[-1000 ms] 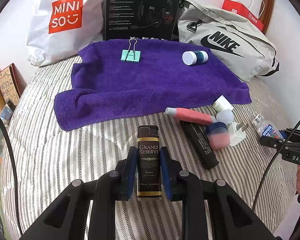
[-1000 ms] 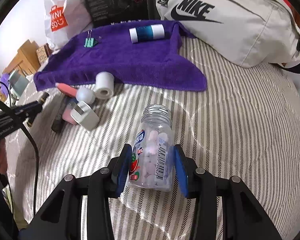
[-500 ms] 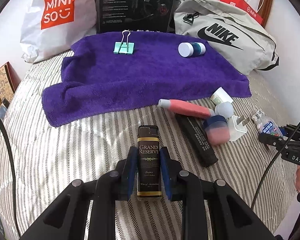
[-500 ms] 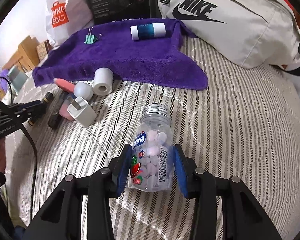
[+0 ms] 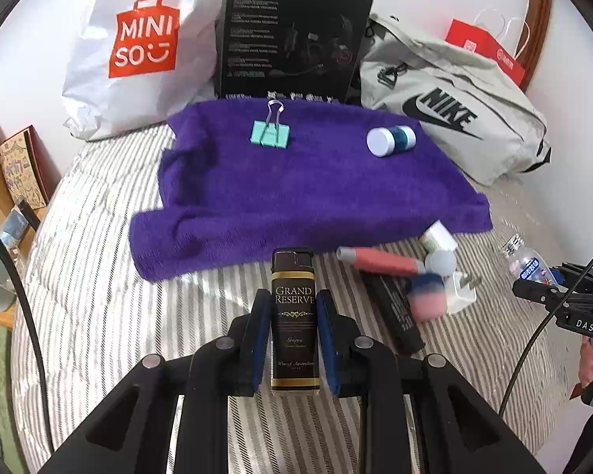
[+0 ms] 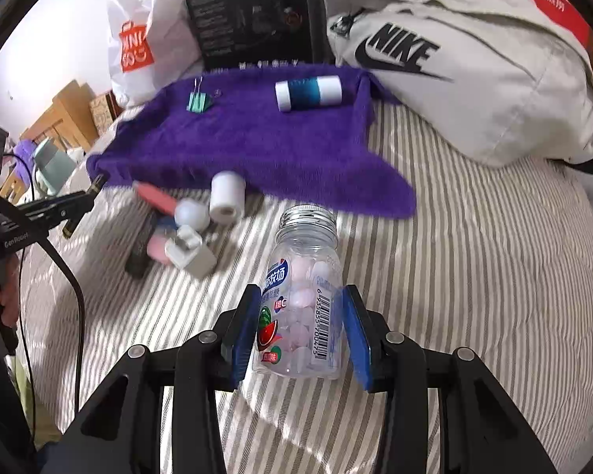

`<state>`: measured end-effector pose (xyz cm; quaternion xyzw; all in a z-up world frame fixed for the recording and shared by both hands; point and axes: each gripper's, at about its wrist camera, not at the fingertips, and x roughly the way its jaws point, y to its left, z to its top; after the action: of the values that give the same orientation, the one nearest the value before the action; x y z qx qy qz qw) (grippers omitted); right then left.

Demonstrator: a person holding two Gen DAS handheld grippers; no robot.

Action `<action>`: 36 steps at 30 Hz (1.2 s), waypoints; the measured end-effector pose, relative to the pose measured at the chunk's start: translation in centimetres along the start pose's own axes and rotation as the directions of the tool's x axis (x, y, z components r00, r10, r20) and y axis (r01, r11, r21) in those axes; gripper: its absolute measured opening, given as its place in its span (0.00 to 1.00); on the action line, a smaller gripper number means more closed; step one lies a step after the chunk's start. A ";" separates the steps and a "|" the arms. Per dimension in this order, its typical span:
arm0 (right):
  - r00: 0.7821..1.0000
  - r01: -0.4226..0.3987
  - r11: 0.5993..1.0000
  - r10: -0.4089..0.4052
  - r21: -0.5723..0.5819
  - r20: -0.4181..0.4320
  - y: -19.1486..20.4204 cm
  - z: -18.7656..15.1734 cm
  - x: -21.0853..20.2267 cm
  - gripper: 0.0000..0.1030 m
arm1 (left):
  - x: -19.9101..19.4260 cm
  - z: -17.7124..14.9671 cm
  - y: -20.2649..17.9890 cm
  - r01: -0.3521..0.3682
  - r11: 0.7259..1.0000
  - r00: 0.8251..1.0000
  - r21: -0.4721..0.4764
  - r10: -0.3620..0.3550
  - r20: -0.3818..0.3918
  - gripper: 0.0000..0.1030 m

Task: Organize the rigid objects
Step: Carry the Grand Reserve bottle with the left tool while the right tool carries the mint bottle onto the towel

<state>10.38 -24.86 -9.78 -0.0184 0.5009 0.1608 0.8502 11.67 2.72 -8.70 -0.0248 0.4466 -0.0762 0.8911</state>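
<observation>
My left gripper (image 5: 293,301) is shut on a black "Grand Reserve" lighter (image 5: 294,316), held above the striped bed with its top at the front edge of the purple towel (image 5: 296,181). My right gripper (image 6: 300,296) is shut on a clear candy bottle (image 6: 302,308) with a metal cap, just short of the towel's (image 6: 237,138) near corner. On the towel lie a teal binder clip (image 5: 270,134) and a blue-and-white cylinder (image 5: 389,140). The bottle in the right gripper also shows at the right edge of the left wrist view.
Loose items lie in front of the towel: a pink tube (image 5: 379,262), a black bar (image 5: 393,316), a pink jar (image 5: 427,298), a white charger (image 5: 460,290) and a white bottle (image 6: 227,195). Behind the towel stand a Miniso bag (image 5: 138,47), a black box (image 5: 292,35) and a Nike bag (image 5: 454,118).
Both grippers have moved forward toward the purple towel with their objects still held. The lighter's top now reaches the towel's front edge, and the bottle's cap is nearer its corner.
</observation>
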 end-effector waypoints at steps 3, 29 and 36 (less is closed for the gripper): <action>1.000 -0.026 1.000 0.026 0.005 0.011 -0.1 1.0 -0.1 0.41 | -0.2 0.9 0.3 -0.005 1.000 1.000 0.003 0.005 0.008 0.22; 0.999 -0.044 0.999 0.044 0.010 0.006 -1.2 13.2 6.4 0.41 | 6.6 10.3 2.9 0.000 1.000 1.000 -0.014 0.000 -0.012 0.22; 0.999 -0.009 1.000 0.008 -0.023 -0.047 -0.7 14.3 9.2 0.41 | 9.2 11.9 4.5 -0.011 1.000 0.999 -0.026 0.010 -0.031 0.22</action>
<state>26.84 -20.41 -10.67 -0.0301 0.5189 0.1698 0.8372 27.09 5.42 -9.37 -0.0331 0.4614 -0.0659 0.8841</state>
